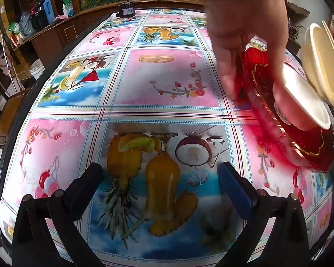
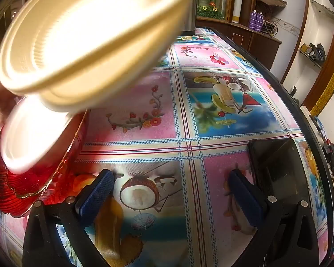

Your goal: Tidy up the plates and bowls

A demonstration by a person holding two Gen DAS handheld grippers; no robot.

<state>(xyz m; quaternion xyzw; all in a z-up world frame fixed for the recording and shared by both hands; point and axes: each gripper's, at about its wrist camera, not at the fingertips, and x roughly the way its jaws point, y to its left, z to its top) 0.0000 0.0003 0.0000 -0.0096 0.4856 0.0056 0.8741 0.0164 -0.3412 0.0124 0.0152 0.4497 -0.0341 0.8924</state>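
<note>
Setup stage by the look of it, nothing sorted yet. Left gripper (image 1: 162, 178) hanging over the fruit-print tablecloth (image 1: 167, 77), jaws spread wide, nothing between them. Further right, a bare hand (image 1: 244, 44) steadying a red scalloped plate (image 1: 309, 149) tilted up off the cloth, white bowl (image 1: 304, 106) sitting in it, cream bowl (image 1: 322, 64) tipped just beside. Right gripper (image 2: 171, 191) also released, empty, aimed down at the cloth, dishes close on its left. Probably need to wait for that hand to clear, then pick one rim to pinch. Plenty of open cloth in the middle for setting things down. Black phone (image 2: 278, 166) lying by the right finger, table edge (image 2: 318, 155) just past it, so not much room there.
</note>
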